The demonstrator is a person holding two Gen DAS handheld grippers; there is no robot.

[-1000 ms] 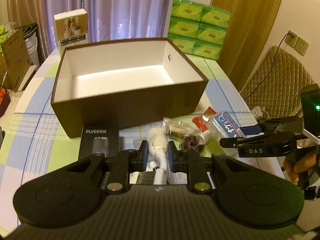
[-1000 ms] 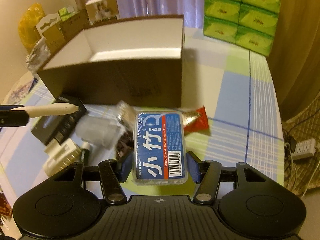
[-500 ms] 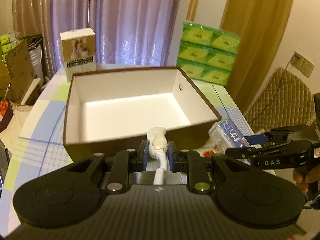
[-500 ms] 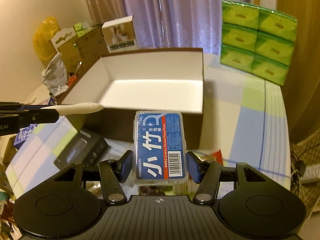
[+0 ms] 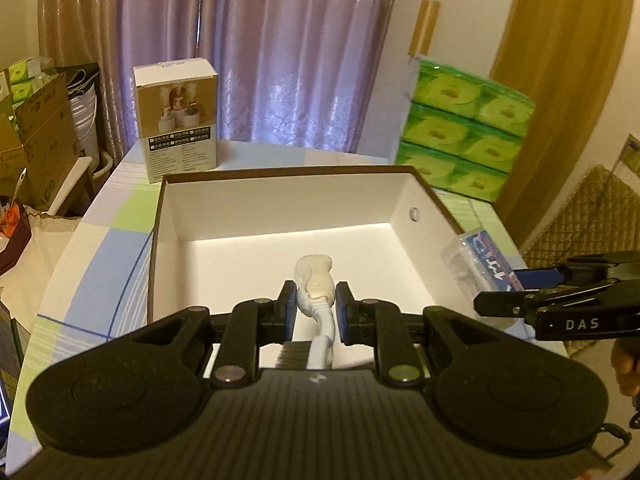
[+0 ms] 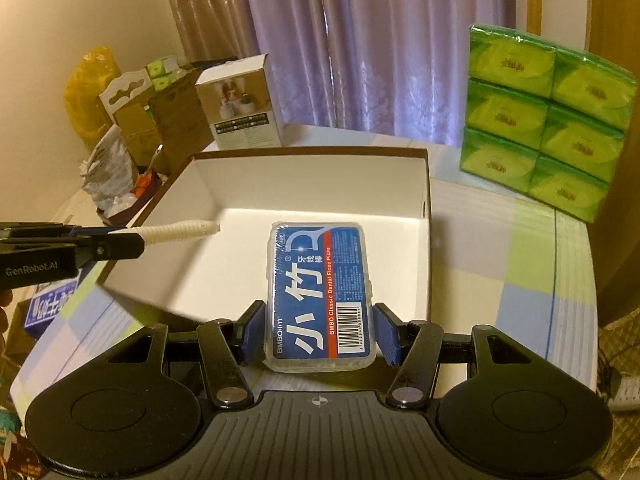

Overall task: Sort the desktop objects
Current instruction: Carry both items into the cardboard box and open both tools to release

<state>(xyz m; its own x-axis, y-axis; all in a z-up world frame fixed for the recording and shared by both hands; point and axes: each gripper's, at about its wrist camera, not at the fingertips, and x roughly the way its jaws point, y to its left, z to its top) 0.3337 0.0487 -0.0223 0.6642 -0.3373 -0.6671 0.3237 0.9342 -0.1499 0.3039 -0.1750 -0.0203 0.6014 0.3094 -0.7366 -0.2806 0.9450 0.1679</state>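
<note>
Left wrist view: jaws of the left gripper [image 5: 313, 309] are clamped on a white cable plug [image 5: 315, 280], held over the open storage box [image 5: 424, 216].

Right wrist view: the right gripper [image 6: 320, 334] pinches a dental floss pick box [image 6: 320, 292] above the same interior. Both items seem ready for dropping; next comes lowering and opening each jaw inside the walls.

A lived-in home room is suggested by purple curtains [image 5: 248, 52], a table covered with a checked cloth [image 6: 516, 264], stacked green tissue packs [image 6: 540, 116], cardboard boxes [image 5: 40, 136] piled at the side and a wall socket [image 5: 632, 152].
</note>
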